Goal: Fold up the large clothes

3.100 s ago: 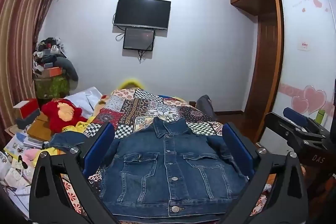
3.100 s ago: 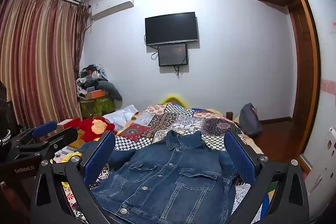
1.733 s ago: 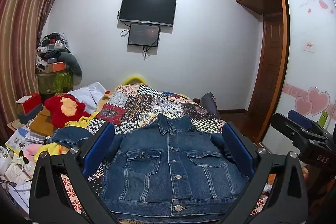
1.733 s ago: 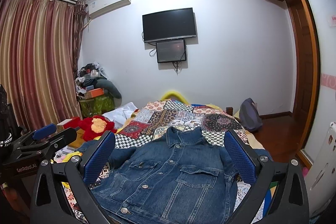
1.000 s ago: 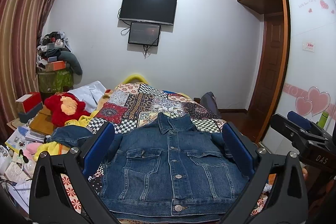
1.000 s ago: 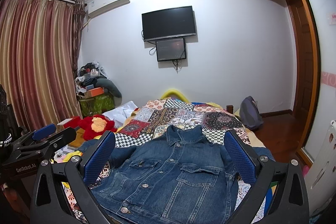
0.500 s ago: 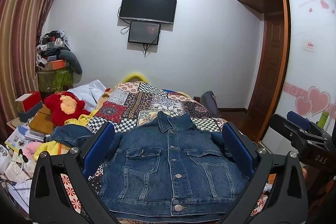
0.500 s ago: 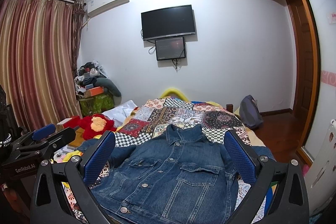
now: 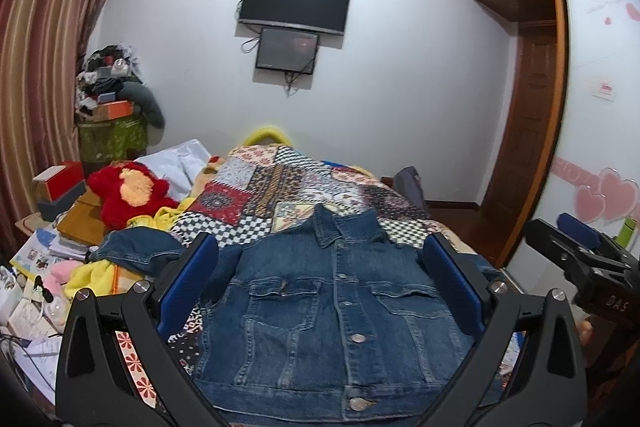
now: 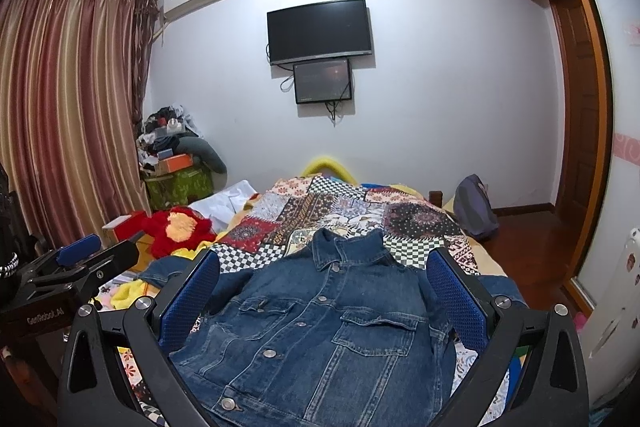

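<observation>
Denim jacket (image 9: 332, 323) flat on bed, apparently below left claw (image 9: 320, 291).

"DAS" on right tool (image 9: 592, 279)

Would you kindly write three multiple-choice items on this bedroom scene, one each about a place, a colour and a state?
1. Where does the denim jacket lie?
A. on the patchwork quilt
B. on the floor
C. on a chair

2. What colour is the plush toy?
A. green
B. red with yellow
C. white

3. How is the left gripper?
A. shut on the collar
B. open, holding nothing
C. shut on a sleeve

Answers:
1 A, the jacket is spread front-up on the quilt.
2 B, red fur around a yellow patch.
3 B, its blue pads stand wide apart.
</observation>
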Demonstrator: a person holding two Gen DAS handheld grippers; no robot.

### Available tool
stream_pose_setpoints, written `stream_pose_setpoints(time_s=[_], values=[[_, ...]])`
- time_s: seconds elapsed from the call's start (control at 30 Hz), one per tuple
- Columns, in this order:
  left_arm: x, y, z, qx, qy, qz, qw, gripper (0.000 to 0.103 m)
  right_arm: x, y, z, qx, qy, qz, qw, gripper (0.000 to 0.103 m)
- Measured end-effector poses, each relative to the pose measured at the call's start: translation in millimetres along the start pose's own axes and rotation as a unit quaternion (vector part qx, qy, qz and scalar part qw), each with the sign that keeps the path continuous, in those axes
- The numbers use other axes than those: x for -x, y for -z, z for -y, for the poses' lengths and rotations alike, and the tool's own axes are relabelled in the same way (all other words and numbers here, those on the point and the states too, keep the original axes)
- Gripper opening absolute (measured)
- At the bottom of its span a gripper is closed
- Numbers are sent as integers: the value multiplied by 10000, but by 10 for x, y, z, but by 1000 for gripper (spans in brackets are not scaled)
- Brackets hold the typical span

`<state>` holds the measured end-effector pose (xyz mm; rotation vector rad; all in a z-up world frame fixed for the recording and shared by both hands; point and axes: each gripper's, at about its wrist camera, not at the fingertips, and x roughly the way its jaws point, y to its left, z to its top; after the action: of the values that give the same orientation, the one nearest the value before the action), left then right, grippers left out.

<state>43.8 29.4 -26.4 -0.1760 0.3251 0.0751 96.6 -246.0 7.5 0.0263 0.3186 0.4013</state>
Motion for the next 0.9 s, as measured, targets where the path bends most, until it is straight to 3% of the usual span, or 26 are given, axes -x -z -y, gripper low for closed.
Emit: stream_pose_setpoints(time_s=[0.23,0.57,0.7,0.9], values=[[-466,-27,-313,104,-435,-295,9986,103,-395,-87,-1,58,61,-317,9995,103],[-1230,-22,-1021,152,-1088,-719,9914,103,-1381,-188,34,347,129,-770,9963,103],[-1545,66,-1422,451,-1244,-1022,9859,103,-1867,-206,34,525,35,-1033,9933,103],[-2018,315,-2152,1360,-1257,-1627,9691,103,-2624,-86,81,374,-241,-1767,9833,103]])
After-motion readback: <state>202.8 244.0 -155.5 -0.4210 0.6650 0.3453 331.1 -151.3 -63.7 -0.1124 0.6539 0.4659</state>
